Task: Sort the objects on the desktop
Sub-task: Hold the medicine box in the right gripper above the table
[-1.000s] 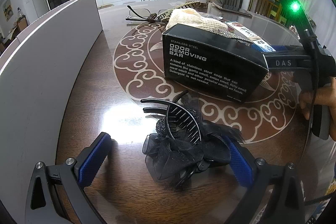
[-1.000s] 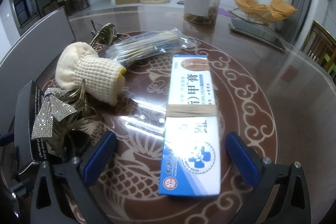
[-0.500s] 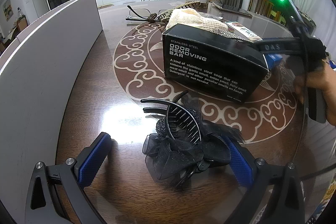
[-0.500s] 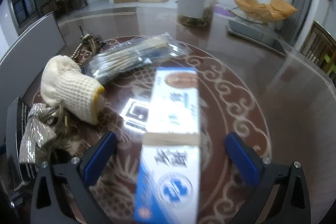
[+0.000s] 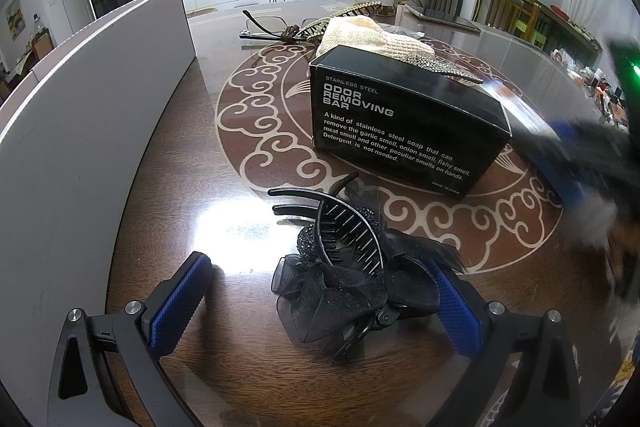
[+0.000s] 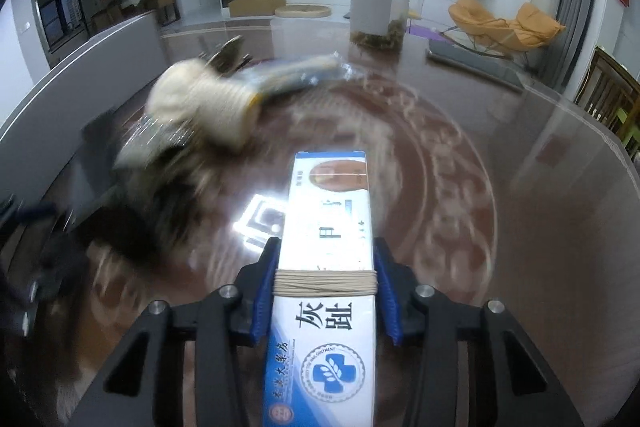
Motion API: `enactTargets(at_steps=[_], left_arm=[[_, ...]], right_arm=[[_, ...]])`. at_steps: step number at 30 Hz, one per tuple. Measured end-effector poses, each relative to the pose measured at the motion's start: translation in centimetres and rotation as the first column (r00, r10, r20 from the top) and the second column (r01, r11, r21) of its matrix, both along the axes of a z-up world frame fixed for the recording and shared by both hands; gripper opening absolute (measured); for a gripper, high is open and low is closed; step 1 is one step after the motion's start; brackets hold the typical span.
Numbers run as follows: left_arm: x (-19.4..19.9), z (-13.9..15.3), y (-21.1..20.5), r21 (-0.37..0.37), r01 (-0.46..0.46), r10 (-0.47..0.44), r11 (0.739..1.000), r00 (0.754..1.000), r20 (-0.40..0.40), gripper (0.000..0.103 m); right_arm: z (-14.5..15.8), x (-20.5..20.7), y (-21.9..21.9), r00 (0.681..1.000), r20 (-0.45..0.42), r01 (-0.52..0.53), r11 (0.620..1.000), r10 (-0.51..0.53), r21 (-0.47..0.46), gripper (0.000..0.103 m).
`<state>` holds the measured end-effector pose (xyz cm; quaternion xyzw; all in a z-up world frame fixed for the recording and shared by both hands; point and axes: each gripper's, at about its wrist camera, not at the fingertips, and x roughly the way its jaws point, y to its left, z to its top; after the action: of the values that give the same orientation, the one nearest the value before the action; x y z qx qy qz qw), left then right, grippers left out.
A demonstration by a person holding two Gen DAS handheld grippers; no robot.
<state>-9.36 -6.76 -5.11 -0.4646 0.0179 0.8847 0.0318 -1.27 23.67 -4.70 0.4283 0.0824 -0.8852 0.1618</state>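
Observation:
A white and blue ointment box [image 6: 328, 211] with a rubber band around it sits between the blue pads of my right gripper [image 6: 326, 267], whose jaws are closing and press on both its sides. The box looks lifted off the table, and the scene around it is blurred by motion. In the left wrist view that gripper is a dark blur [image 5: 568, 163] at the right. My left gripper [image 5: 316, 291] stands open over the table, its fingers on either side of a black mesh hair clip [image 5: 344, 259]. Its right pad is close against the mesh.
A black odor-removing-bar box [image 5: 404, 131] stands behind the hair clip. Behind it lie a cream knitted pouch [image 5: 368, 35], a rhinestone bow clip [image 5: 440, 65] and glasses [image 5: 264, 27]. A white panel [image 5: 80, 107] runs along the left. A clear jar [image 6: 380, 11] stands far back.
My right gripper went from wide open around the ointment box to closed on it, and the box came up and toward the camera. The left gripper and hair clip stayed put.

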Motion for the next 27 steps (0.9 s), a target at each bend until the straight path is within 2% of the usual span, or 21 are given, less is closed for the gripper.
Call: enactTargets(at_steps=[2,3,4,6,7,12,27], left_arm=[[0.0,0.0,0.0,0.000,0.000,0.000,1.000,1.000,0.000,0.103],[0.0,0.0,0.0,0.000,0.000,0.000,1.000,1.000,0.000,0.103],[0.0,0.0,0.0,0.000,0.000,0.000,1.000,1.000,0.000,0.103],[0.0,0.0,0.0,0.000,0.000,0.000,1.000,1.000,0.000,0.103],[0.0,0.0,0.0,0.000,0.000,0.000,1.000,1.000,0.000,0.103],[0.0,0.0,0.0,0.000,0.000,0.000,1.000,1.000,0.000,0.103],[0.0,0.0,-0.1,0.000,-0.001,0.001,1.000,1.000,-0.001,0.103]], right_arm=[[0.0,2.4,0.6,1.000,-0.002,0.011,1.000,-0.011,-0.007,0.047],[0.0,3.2,0.8,1.000,0.000,0.020,1.000,-0.020,-0.012,0.053],[0.0,3.7,1.1,1.000,0.007,0.031,0.999,-0.030,-0.024,0.070],[-0.2,4.2,1.1,0.999,0.027,0.045,0.999,-0.044,-0.026,0.094],[-0.5,4.2,0.9,0.998,0.037,0.051,0.999,-0.052,0.004,0.096],[-0.7,4.1,0.7,0.997,0.050,0.052,0.999,-0.053,0.014,0.103],[-0.7,4.0,0.5,0.998,0.048,0.051,0.999,-0.052,0.017,0.103]])
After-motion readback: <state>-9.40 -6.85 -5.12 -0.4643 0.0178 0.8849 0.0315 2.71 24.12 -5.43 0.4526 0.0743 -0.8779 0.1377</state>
